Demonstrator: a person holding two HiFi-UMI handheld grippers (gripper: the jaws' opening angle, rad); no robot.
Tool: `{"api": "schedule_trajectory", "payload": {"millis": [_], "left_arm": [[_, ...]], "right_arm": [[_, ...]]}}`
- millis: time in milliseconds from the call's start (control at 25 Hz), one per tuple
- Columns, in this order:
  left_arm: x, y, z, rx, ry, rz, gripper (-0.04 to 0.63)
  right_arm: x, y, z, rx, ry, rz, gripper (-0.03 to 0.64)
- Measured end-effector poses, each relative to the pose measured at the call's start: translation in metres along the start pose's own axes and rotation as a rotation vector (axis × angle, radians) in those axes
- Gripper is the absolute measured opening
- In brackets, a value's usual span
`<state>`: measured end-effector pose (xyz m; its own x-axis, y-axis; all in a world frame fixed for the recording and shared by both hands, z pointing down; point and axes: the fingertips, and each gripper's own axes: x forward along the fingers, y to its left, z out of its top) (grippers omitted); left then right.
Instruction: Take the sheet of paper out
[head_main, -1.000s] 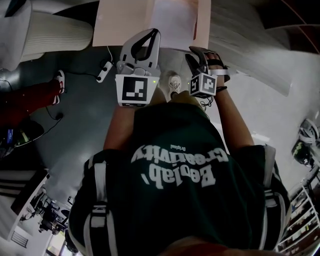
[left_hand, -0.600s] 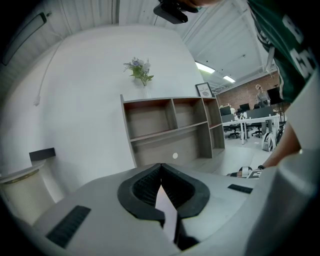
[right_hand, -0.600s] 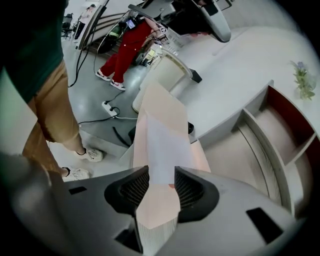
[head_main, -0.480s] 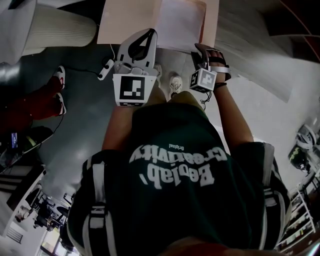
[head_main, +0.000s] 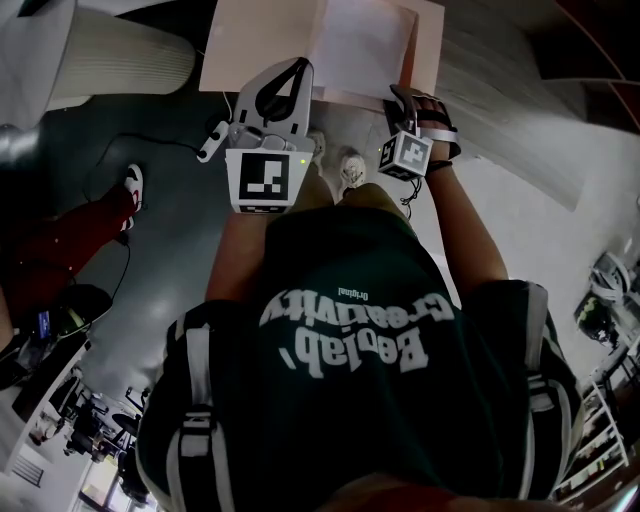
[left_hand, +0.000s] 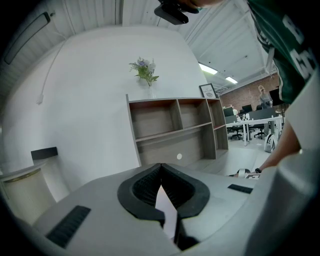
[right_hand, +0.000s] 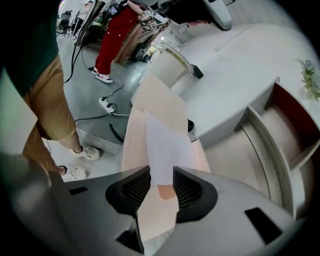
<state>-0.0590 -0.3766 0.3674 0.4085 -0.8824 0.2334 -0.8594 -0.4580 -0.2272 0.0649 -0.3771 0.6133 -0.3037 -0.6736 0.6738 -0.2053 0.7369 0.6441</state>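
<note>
A peach folder (head_main: 260, 40) hangs out in front of me, with a white sheet of paper (head_main: 365, 45) lying on its right half. My left gripper (head_main: 300, 68) is shut on the folder's near edge; in the left gripper view its tips (left_hand: 160, 166) meet over a thin pale sliver. My right gripper (head_main: 398, 95) is at the folder's near right corner. In the right gripper view its jaws (right_hand: 161, 172) are closing. They still stand apart, with the near end of the white sheet (right_hand: 167, 145) and the folder (right_hand: 160, 100) between them, pads not pressing.
A power strip (head_main: 210, 140) and cable lie on the grey floor beside my shoes (head_main: 348, 168). A bystander in red trousers (head_main: 70, 230) stands at the left. A white curved counter (right_hand: 240, 65), a wooden shelf unit (left_hand: 175, 125) and a vase of flowers (left_hand: 145, 72) lie ahead.
The folder and sheet have come further into the head view. My right gripper has moved up to the folder's near right corner. The bystander's legs have shifted.
</note>
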Motion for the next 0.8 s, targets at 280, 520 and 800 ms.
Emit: {"api": "schedule_trajectory", "payload": {"millis": [280, 520, 800], "left_arm": [[0.0, 0.009, 0.005, -0.002, -0.001, 0.007, 0.018], [0.007, 0.022, -0.004, -0.022, 0.0, 0.002, 0.018], [0.013, 0.032, -0.005, -0.036, -0.009, -0.01, 0.018]], "right_arm": [[0.006, -0.007, 0.008, -0.003, 0.0, -0.003, 0.139], [0.019, -0.007, 0.016, -0.013, 0.004, 0.047, 0.1], [0.014, -0.001, 0.022, 0.057, -0.001, 0.112, 0.035]]}}
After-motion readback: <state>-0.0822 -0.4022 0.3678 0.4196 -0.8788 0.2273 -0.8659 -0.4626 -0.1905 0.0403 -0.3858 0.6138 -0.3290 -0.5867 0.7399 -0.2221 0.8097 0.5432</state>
